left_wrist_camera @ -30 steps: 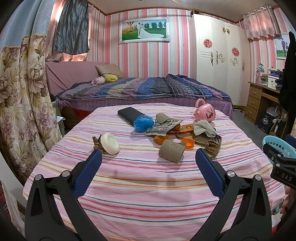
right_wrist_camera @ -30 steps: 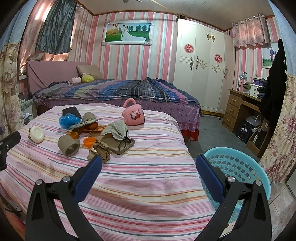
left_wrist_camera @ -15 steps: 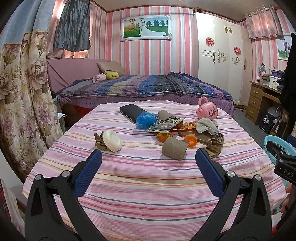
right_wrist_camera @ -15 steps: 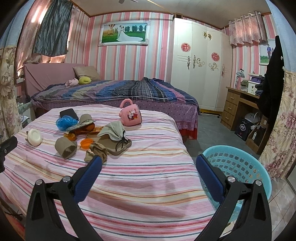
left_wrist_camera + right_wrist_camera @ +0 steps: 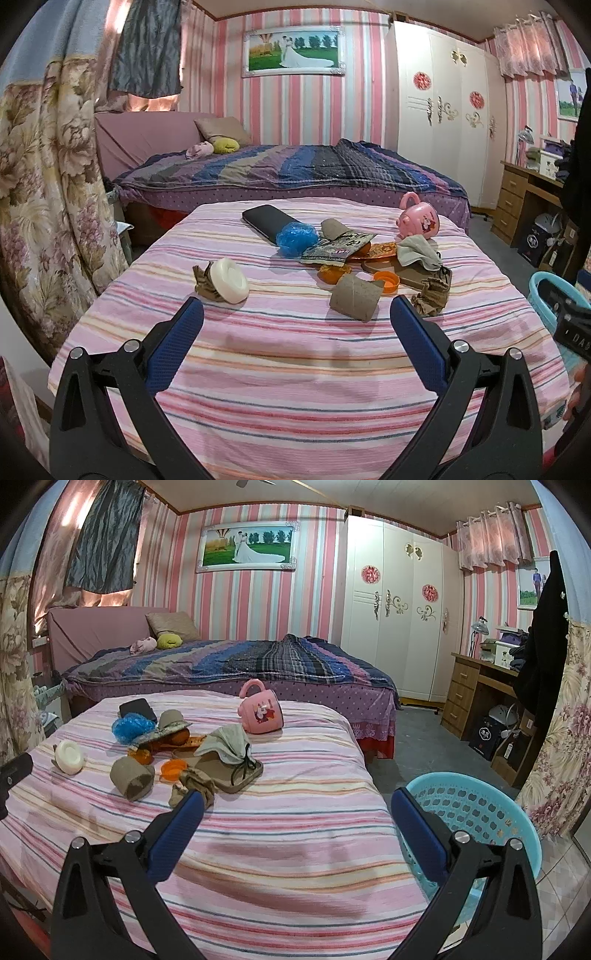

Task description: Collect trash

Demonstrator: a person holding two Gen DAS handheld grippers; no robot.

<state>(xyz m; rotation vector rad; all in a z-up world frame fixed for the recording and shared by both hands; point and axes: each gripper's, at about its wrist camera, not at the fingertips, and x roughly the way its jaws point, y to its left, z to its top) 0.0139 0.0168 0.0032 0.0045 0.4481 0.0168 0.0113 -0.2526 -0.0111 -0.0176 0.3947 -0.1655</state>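
Litter lies on a pink striped cloth (image 5: 295,369): a brown paper roll (image 5: 355,298) (image 5: 132,777), crumpled brown paper (image 5: 431,293) (image 5: 194,783), a blue plastic wad (image 5: 296,238) (image 5: 131,728), a snack wrapper (image 5: 338,251), an orange lid (image 5: 386,281) (image 5: 173,767) and a white round lid (image 5: 229,280) (image 5: 69,757) on more brown paper. My left gripper (image 5: 295,325) hovers open over the near part of the cloth, short of the roll. My right gripper (image 5: 295,812) is open above the cloth's right edge, beside a light blue basket (image 5: 472,812).
A pink mug (image 5: 260,712), a black case (image 5: 267,221), a grey cloth (image 5: 227,744) on a brown tray (image 5: 236,775) and orange fruit (image 5: 179,736) share the cloth. A bed (image 5: 295,170) stands behind, a wardrobe (image 5: 399,609) and desk (image 5: 476,686) at right, floral curtains (image 5: 40,184) at left.
Both views have pulled back and risen slightly, so the litter sits a little farther off. Both grippers stay open and nothing on the cloth has moved.
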